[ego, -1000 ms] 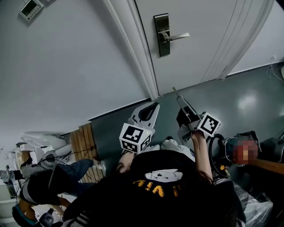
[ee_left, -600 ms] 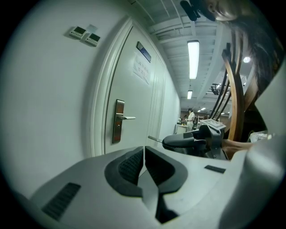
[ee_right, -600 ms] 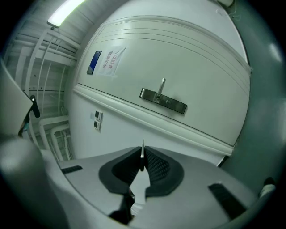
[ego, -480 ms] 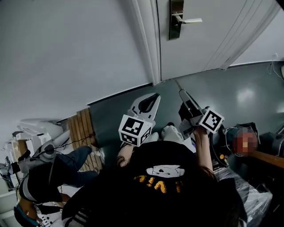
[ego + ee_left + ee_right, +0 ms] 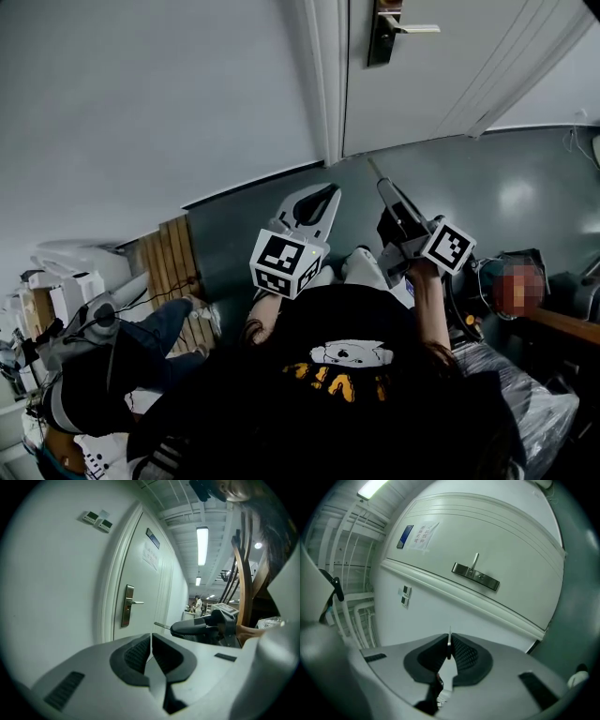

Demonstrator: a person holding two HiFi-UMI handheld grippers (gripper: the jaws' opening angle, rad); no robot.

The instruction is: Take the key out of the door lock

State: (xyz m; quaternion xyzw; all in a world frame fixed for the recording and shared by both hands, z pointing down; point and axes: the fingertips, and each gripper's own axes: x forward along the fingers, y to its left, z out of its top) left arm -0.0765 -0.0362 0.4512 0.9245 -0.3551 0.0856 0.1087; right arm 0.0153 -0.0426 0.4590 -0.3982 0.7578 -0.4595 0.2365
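the right gripper pinches a thin silver metal key edge-on between its black ribbed pads, the blade poking out past the tips. in the head view the key sits at centre frame, well apart from the dark metal lock plate on the white door at the top edge. the left gripper, low centre, has its jaws pressed together with nothing between them.
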